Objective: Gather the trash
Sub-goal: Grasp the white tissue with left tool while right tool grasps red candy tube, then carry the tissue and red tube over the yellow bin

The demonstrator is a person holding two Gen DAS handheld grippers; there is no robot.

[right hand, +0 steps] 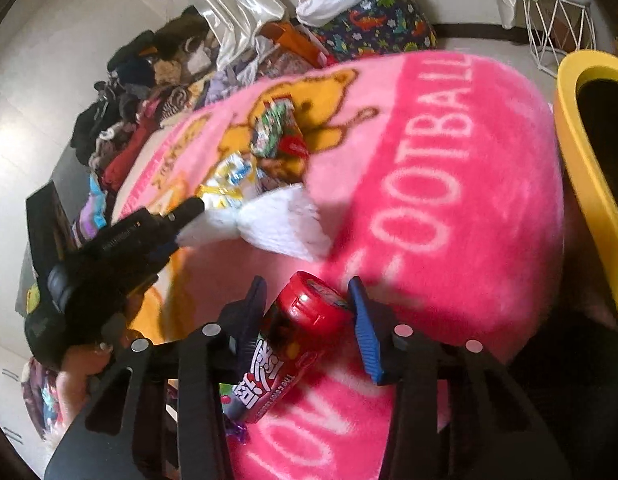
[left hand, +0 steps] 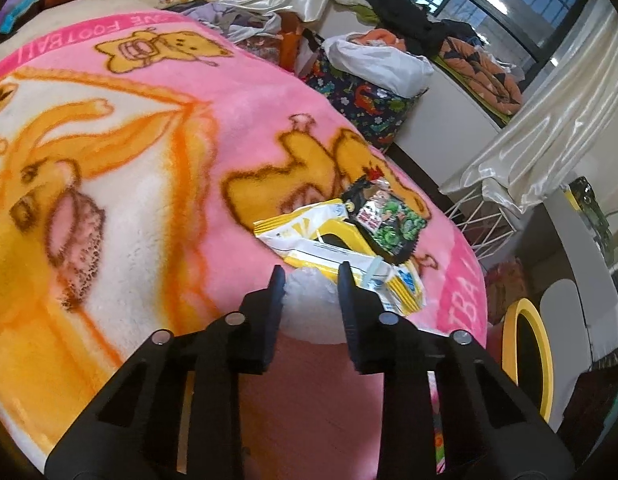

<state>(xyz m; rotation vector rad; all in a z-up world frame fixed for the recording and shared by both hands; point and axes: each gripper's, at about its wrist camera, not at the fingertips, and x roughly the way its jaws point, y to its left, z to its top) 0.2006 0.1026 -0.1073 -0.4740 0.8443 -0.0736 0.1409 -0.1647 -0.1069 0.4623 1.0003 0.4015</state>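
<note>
Right gripper [right hand: 307, 312] jaws are clamping a red bottle [right hand: 293, 332], its long axis running back toward the camera. Beyond the bottle on the blanket [right hand: 449, 200], left gripper [left hand: 311, 284] jaws are pinching a white tissue [right hand: 269, 226], wrappers [left hand: 349, 232] lying just past it.

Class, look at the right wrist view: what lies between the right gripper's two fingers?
A red-capped snack bottle lies on the pink blanket between the right gripper fingers, cap pointing away from the camera. The right wrist view shows this.
</note>
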